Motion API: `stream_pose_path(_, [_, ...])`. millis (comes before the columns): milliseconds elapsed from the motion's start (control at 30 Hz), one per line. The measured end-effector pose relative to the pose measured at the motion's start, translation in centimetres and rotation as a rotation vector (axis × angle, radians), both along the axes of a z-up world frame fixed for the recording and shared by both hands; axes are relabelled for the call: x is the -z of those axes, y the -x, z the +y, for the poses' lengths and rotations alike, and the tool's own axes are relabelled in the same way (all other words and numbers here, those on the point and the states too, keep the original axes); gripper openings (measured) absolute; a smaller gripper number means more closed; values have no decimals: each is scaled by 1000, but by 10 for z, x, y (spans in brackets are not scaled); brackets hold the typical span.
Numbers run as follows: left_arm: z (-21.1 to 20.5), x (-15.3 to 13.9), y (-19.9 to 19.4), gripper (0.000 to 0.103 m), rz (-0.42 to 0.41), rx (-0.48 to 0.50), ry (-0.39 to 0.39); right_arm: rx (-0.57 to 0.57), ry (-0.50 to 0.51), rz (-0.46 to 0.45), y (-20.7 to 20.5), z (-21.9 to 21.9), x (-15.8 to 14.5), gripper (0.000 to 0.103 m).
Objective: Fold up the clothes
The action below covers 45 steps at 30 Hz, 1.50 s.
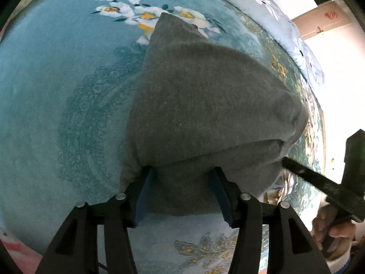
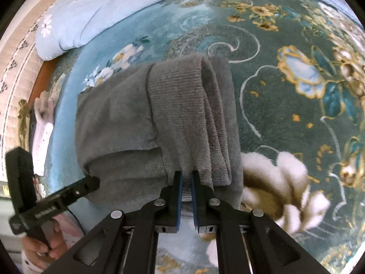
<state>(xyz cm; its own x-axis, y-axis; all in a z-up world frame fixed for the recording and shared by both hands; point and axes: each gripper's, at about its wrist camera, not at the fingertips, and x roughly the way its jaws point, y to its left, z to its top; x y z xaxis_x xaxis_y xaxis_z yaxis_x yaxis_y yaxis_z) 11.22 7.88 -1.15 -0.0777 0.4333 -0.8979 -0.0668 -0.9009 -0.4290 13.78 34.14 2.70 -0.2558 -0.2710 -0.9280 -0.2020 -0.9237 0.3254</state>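
1. Grey cloth was the task's thing: a folded garment (image 1: 205, 105) lay on the teal carpet (image 1: 57, 91) with flower patterns
2. In the left wrist view, the garment reached from the near edge of the picture up to the white and yellow flowers (image 1: 127, 11) woven in the carpet
3. Left gripper (image 1: 182, 178) pointed steeply down at the near edge of the garment, and its blue pads (image 1: 143, 196) stood wide apart
4. Cloth lay between these two pads, but they did not press on it, so this claw was released
5. Right gripper (image 2: 186, 178) also pointed steeply down, at the ribbed band (image 2: 182, 114) of the garment
6. Its two pads were almost together, with a thin layer of the ribbed band clenched between them; this claw was grasping the garment
7. In the right wrist view, the ribbed band ran along the right side of the garment, and the smooth part (image 2: 114, 118) was folded over beside it on the left
8. A big cream flower (image 2: 273, 178) of the carpet was just beside the garment, on the right of the right gripper
9. A pale blue pillow (image 2: 91, 13) with a flower print lay at the far edge of the carpet, well apart from the garment
10. In each view the other gripper showed at the side of the picture, held by a hand (image 2: 43, 244)
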Motion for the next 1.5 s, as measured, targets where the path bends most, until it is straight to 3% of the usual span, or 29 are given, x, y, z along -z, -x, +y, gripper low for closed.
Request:
stream_pose_path(100, [-1, 2, -2, 54, -3, -9, -9, -49, -24, 101, 7, -9, -29, 12])
stream_pose_path(200, [-2, 1, -3, 54, -2, -9, -10, -66, -12, 158, 25, -13, -37, 12])
stream_pose_path(300, [-5, 2, -4, 54, -5, -18, -24, -30, -26, 130, 47, -11, -24, 13])
stream_pose_path(467, [-7, 2, -5, 54, -9, -28, -39, 14, -25, -7, 57, 0, 18, 10])
stream_pose_path(700, [-1, 5, -3, 55, -9, -37, -51, 34, 24, -3, 56, 9, 25, 8])
stream_pose_path(900, [-15, -9, -8, 55, 38, -100, -126, 26, 75, 25, 50, 18, 20, 10])
stream_pose_path(967, [-24, -15, -8, 55, 69, -144, -157, 27, 104, 43, 43, 24, 15, 17])
stream_pose_path(1033, [-30, -15, -5, 55, 85, -188, -166, 45, 129, 70, 36, 34, 11, 50])
stream_pose_path(1100, [-39, -10, -4, 57, 75, -235, -157, 75, 144, 100, 28, 46, 8, 66])
stream_pose_path(1267, [-49, 4, 5, 74, 46, -299, -165, 208, 242, 89, 15, 83, 23, 77])
stream_pose_path(1367, [-48, 14, 13, 83, 9, -301, -182, 240, 328, 80, 9, 92, 35, 89])
stream_pose_path(1433, [-44, 23, 20, 83, -25, -288, -185, 247, 378, 65, 9, 93, 43, 101])
stream_pose_path(1500, [-41, 25, 23, 84, -33, -269, -180, 256, 403, 60, 11, 91, 49, 103])
